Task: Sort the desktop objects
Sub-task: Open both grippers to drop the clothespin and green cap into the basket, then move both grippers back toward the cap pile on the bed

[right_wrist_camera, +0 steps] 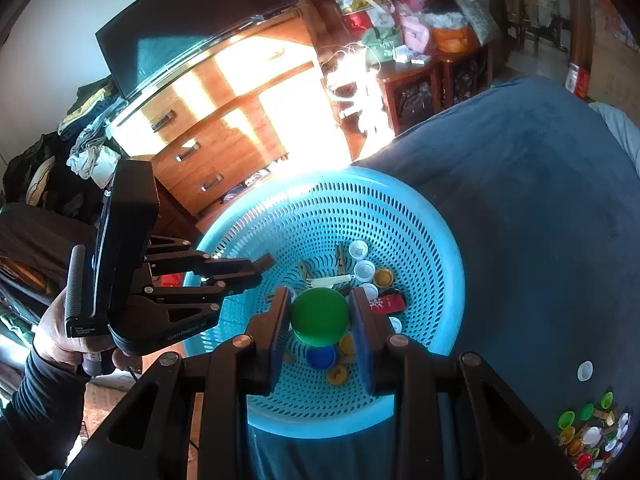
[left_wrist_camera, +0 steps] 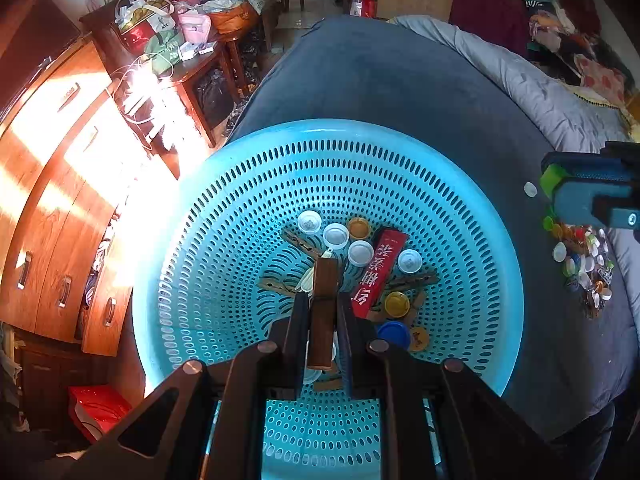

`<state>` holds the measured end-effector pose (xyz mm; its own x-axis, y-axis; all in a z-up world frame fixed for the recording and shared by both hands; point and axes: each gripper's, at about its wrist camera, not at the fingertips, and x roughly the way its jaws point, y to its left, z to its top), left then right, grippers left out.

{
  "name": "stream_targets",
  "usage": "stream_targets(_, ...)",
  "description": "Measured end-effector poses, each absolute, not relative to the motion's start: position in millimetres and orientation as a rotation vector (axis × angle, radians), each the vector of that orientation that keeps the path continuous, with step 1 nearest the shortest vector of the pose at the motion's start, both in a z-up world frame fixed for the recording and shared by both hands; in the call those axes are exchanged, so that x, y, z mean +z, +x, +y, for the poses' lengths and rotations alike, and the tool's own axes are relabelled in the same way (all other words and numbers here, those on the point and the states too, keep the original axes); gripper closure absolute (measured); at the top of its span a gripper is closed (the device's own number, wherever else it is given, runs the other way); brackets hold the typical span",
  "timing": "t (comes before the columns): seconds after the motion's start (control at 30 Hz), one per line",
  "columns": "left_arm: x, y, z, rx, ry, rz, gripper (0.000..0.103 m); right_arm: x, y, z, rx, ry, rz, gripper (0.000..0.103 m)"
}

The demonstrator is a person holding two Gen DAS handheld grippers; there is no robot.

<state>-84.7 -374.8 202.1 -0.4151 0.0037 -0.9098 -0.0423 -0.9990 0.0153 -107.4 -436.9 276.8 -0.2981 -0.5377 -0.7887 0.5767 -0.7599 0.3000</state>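
Observation:
A round light-blue perforated basket [left_wrist_camera: 240, 208] [right_wrist_camera: 432, 232] sits on a dark blue bedspread. In it lie white, yellow and blue bottle caps, wooden clothespins and a red packet [left_wrist_camera: 380, 272]. My left gripper [left_wrist_camera: 323, 304] is shut on a wooden clothespin [left_wrist_camera: 325, 312] and holds it over the basket's middle. My right gripper [right_wrist_camera: 320, 312] is shut on a green bottle cap [right_wrist_camera: 319, 316], also above the basket. The right gripper with the green cap shows at the right edge of the left wrist view [left_wrist_camera: 560, 184]. The left gripper [right_wrist_camera: 264, 264] shows from the side in the right wrist view.
A pile of mixed caps and small bits [left_wrist_camera: 580, 264] [right_wrist_camera: 592, 436] lies on the bedspread right of the basket, with one white cap [left_wrist_camera: 530, 189] [right_wrist_camera: 585, 370] apart from it. A wooden dresser [left_wrist_camera: 60, 184] and cluttered side table [left_wrist_camera: 168, 40] stand left of the bed. A grey quilt [left_wrist_camera: 540, 92] lies at the right.

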Motion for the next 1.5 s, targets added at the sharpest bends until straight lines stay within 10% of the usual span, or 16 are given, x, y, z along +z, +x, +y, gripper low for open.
stream_targets(0.57,206.0,-86.2,-376.5,2.635,-1.663,0.076,0.089,268.9,-108.3,-440.8,-2.09,1.257,0.043,0.073)
stream_targets(0.73,208.6,-86.0,-376.8,2.7,-1.649,0.126,0.053,271.0,-111.3,-435.0,-2.108,1.24,-0.001,0.059)
stream_targets(1.03,230.9,-70.4,-371.6,2.821,-1.536,0.054,0.053,281.9,-89.2,-384.8,-2.204,1.09,-0.149,0.049)
stream_targets(1.5,153.5,7.3,-96.8,2.473,-1.172,0.394,0.039,91.4,181.6,-105.2,-2.699,1.352,-0.319,0.037)
